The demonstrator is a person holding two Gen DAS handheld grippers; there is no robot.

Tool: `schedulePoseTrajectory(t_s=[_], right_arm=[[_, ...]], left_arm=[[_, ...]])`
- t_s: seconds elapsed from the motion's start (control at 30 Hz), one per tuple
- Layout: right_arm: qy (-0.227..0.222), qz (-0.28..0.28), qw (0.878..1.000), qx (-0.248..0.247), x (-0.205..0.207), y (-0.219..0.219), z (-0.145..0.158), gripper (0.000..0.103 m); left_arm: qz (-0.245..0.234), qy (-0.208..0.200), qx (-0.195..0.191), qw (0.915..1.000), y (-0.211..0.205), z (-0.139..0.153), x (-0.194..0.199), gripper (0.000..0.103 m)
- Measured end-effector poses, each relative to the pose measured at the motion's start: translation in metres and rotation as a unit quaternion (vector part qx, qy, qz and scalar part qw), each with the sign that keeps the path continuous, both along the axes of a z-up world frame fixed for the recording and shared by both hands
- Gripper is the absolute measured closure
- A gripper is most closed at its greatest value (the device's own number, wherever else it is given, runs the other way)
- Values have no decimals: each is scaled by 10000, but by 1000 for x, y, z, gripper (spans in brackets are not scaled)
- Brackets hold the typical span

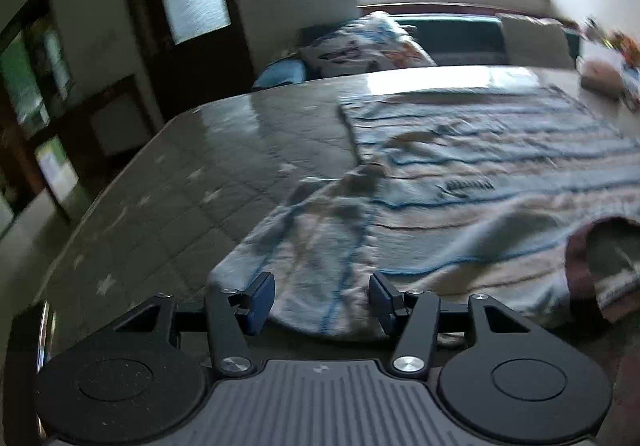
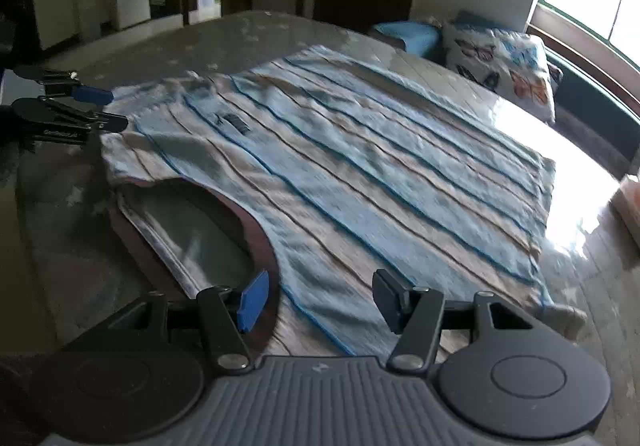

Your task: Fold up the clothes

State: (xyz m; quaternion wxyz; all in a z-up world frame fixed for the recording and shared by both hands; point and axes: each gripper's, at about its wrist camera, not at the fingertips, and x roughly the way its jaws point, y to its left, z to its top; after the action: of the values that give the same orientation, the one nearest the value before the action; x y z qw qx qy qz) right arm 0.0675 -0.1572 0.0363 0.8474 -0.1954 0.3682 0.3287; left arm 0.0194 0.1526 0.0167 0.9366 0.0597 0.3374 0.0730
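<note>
Left gripper (image 1: 322,300): jaws spread wide, low over shirt (image 1: 460,174) sleeve, blue pads either side of sleeve end, not pinching. Also seen in right wrist view at shirt's far shoulder corner. Right gripper (image 2: 320,302): jaws spread wide, hovering just right of shirt collar, nothing between pads.
</note>
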Motion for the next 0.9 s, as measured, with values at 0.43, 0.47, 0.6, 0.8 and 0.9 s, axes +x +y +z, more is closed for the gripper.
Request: schedulePoseTrajectory(t_s=[0.43, 0.47, 0.6, 0.8, 0.9], right_arm=[[150, 122, 9997, 159, -10, 18, -10, 76], [128, 111, 9997, 181, -9, 19, -9, 76], [122, 83, 9996, 257, -5, 23, -9, 87], [10, 131, 9997, 206, -13, 26, -11, 98], [-23, 101, 9997, 234, -13, 24, -9, 101]], left_arm=[[-84, -86, -276, 9995, -8, 13, -19, 49], [-298, -131, -357, 9988, -17, 16, -20, 49], [-1242, -242, -604, 9901, -55, 26, -24, 49], [-2187, -116, -348, 9751, -104, 13, -13, 54], [-2214, 73, -386, 9744, -111, 5, -1, 82]])
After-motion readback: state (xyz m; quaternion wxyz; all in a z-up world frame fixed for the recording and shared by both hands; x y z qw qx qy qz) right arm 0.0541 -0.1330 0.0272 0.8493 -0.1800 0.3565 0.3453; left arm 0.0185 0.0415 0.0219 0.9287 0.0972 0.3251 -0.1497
